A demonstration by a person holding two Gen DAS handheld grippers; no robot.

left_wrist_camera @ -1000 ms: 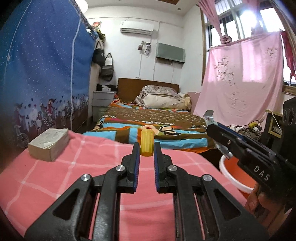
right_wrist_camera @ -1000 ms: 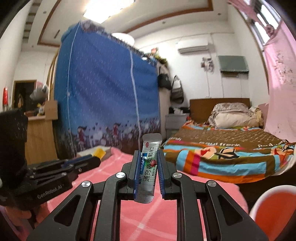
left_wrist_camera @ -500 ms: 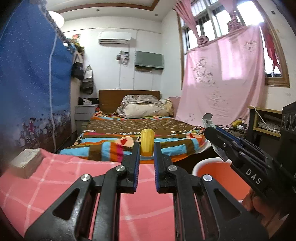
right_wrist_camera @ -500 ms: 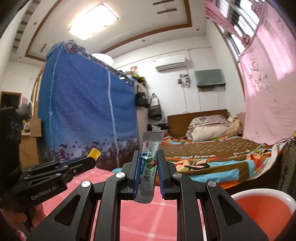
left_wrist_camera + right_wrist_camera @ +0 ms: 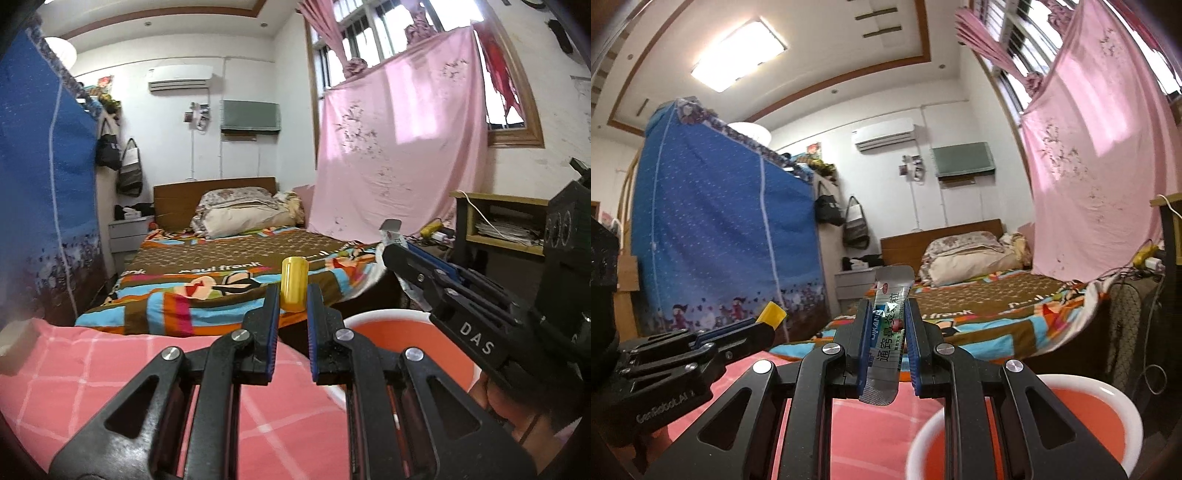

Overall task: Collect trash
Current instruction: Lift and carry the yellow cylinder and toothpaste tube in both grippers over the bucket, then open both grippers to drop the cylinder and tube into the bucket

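Both grippers swung right; orange bin (image 5: 388, 328) nearer.

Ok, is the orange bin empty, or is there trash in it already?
Cannot tell fully. The visible part of the orange bin shows bare orange, but the right gripper blocks the rest in this view.

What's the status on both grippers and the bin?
Left gripper shut on yellow tube. Right gripper shut on sachet. Orange bin ahead, lower right. Nothing in the way.

"das" on right gripper (image 5: 391, 254), "genrobot.ai" on left gripper (image 5: 768, 325), "paul frank" on bedspread (image 5: 221, 266), chinese txt on sachet (image 5: 888, 332)
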